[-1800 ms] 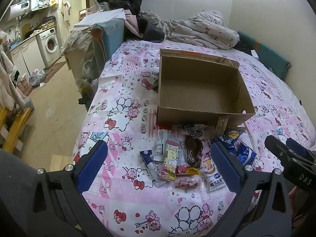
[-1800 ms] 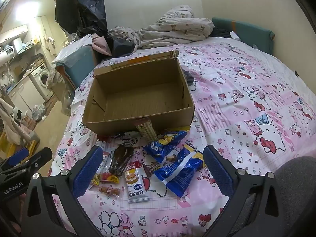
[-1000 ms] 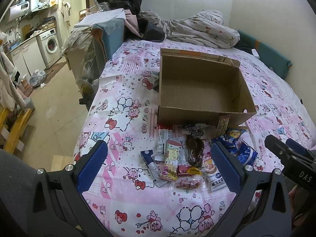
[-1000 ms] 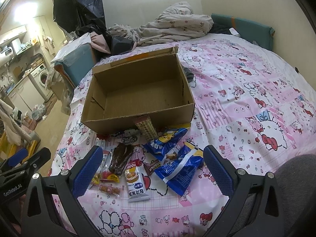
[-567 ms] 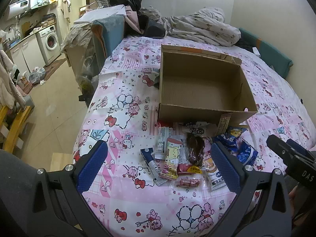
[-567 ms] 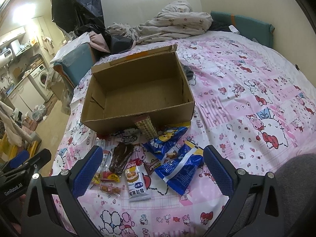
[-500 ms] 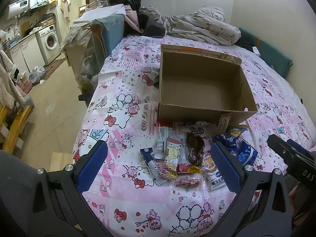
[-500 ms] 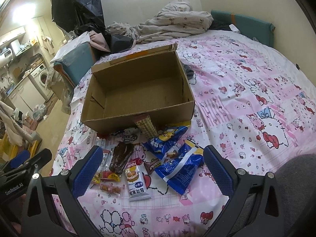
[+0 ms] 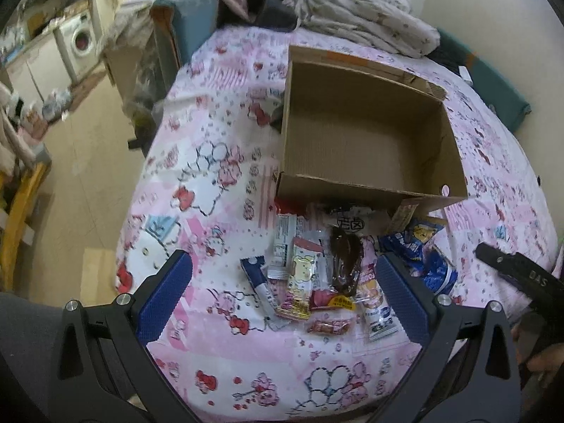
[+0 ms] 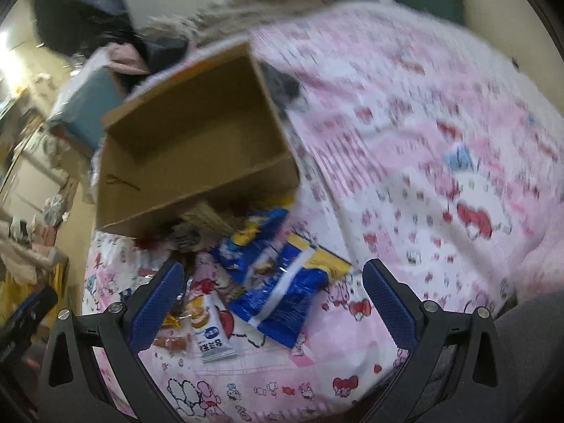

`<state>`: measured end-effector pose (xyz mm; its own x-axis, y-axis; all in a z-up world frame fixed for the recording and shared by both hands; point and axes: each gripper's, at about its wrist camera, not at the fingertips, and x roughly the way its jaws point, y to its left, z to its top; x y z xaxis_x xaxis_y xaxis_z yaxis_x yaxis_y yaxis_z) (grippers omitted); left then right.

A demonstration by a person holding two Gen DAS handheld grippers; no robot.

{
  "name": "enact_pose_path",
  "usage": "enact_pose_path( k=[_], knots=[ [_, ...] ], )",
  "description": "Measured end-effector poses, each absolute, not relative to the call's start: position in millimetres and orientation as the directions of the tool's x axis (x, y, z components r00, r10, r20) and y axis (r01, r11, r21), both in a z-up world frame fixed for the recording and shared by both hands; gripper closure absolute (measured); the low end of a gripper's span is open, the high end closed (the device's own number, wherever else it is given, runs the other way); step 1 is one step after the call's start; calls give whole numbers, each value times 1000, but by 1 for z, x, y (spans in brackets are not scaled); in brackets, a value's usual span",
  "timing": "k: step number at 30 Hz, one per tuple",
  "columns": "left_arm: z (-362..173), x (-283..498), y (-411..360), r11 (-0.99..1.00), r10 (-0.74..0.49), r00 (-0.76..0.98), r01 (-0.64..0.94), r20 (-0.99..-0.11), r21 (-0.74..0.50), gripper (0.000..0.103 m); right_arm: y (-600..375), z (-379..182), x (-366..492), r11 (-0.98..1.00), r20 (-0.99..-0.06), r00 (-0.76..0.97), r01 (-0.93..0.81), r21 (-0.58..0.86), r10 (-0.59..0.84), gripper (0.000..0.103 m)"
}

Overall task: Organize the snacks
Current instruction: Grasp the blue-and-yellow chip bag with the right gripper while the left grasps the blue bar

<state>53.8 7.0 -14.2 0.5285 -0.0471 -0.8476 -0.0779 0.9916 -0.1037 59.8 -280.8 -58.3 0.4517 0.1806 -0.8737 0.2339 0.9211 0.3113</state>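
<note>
Change: both grippers are lower and nearer the snack pile than a moment ago; the right view is motion-blurred and tilted.
Left gripper (image 9: 282, 296): blue-padded fingers (image 9: 165, 296) spread wide, holding nothing, above the left part of the pile.
Right gripper (image 10: 269, 303): blue-padded fingers (image 10: 386, 303) spread wide, holding nothing, framing the large blue and yellow foil snack bag (image 10: 285, 292).
Box: open brown cardboard box (image 9: 366, 134) on the pink cartoon-print bedsheet (image 9: 197, 183), nothing visible inside.
Snacks: all on the bed just in front of the box's near wall, some overlapping.
Items, left view: dark brown clear-wrapped snack (image 9: 343, 261); pink and yellow bear-print packet (image 9: 299, 289); narrow blue and white stick packet (image 9: 259, 282); white and orange pouch (image 9: 377, 303); small red sausage packet (image 9: 329, 326).
Second blue bag: smaller blue foil bag (image 10: 246, 239), touching the large one, nearer the box.
Background: crumpled pale quilt (image 9: 366, 24) at the far end of the bed; white washing machine (image 9: 81, 42) at far left.
</note>
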Motion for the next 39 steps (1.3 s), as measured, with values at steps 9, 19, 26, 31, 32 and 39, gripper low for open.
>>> enact_pose_path(
  k=[9,19,26,31,32,39],
  knots=[
    [-21,64,11,982,-72,527,-111,-847,-153,0,-315,-108,85,818,-928,275,452,356,252,0],
    [-46,71,26,978,-33,448,-172,-894,-122,0,-290,-156,96,834,-949,120,455,314,292,29],
    [-58,81,43,959,-80,375,-224,-923,-174,8,-301,-119,85,826,-914,231,396,402,334,73],
    [-74,92,48,955,-68,318,-255,-946,-154,25,-301,-81,77,800,-826,368,272,536,428,74],
    [-79,93,47,956,-64,300,-256,-952,-145,29,-300,-78,73,794,-812,384,256,552,440,74],
    [-128,95,55,915,-97,183,-370,-978,-160,64,-284,-68,67,791,-775,428,193,581,465,74]
  ],
)
